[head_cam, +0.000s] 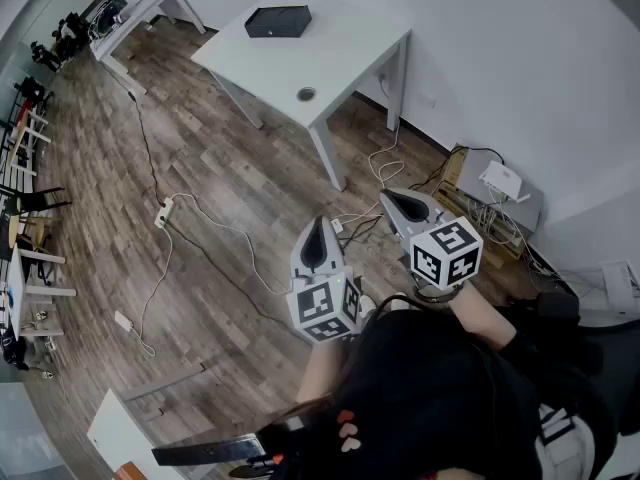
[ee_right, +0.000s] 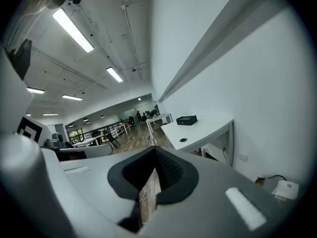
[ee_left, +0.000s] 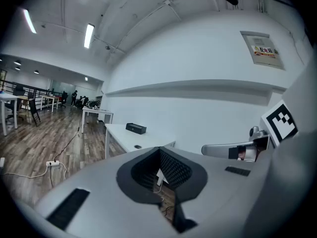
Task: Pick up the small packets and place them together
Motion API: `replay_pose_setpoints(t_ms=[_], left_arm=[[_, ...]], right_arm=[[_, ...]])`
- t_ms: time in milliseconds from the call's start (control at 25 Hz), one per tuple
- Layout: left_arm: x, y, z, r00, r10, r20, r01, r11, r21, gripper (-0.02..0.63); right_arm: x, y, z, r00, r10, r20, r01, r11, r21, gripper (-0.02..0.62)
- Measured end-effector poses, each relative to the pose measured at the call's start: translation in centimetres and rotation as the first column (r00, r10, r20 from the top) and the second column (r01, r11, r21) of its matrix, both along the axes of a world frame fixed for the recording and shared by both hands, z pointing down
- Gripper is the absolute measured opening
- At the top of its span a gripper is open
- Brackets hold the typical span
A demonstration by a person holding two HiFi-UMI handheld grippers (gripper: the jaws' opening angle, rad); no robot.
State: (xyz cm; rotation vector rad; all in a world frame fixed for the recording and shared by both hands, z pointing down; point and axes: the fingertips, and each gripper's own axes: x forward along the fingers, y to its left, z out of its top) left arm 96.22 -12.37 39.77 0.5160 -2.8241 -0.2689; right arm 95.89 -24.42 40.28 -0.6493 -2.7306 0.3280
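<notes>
One: Two grippers are held out side by side over the wooden floor (head_cam: pixel 230 158). How are the jaws set?

Other: Both pairs are clenched. In the left gripper view, the jaws of the left gripper (head_cam: pixel 319 226) are pressed together at the tips and nothing is gripped. Only a thin slit of floor is seen past them. The same is shown for the right gripper (head_cam: pixel 392 198) in its own view: the jaws are drawn together with nothing between them.

One: Where are the small packets to be found?

Other: That cannot be told. No packet can be made out in any of the three views.

One: What is seen ahead, then?

Other: A white table (head_cam: pixel 350 43) is stood beside the white wall (head_cam: pixel 500 58), well apart from both grippers. A black box (head_cam: pixel 278 20) is laid at its far end. A small round fitting (head_cam: pixel 306 94) is set into the top near the front edge.

One: And on the floor?

Other: White cables (head_cam: pixel 385 156) are trailed over the boards between the table and the grippers. A power strip (head_cam: pixel 163 211) is seen further left. By the wall at the right, a white device (head_cam: pixel 499 179) is rested on a low box, with more cables bunched beside it.
</notes>
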Motion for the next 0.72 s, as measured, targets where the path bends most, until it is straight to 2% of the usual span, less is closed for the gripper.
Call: replay_pose_setpoints(t_ms=[520, 720], left_arm=[[0.0, 0.3, 0.1, 1.0, -0.002, 0.001, 0.002, 1.0, 0.008, -0.002], [0.0, 2.4, 0.2, 0.998, -0.062, -0.008, 0.062, 0.998, 0.01, -0.002]], right_arm=[[0.1, 0.3, 0.0, 1.0, -0.005, 0.008, 0.005, 1.0, -0.005, 0.0], [0.3, 0.2, -0.1, 1.0, -0.011, 0.011, 0.011, 1.0, -0.027, 0.0]])
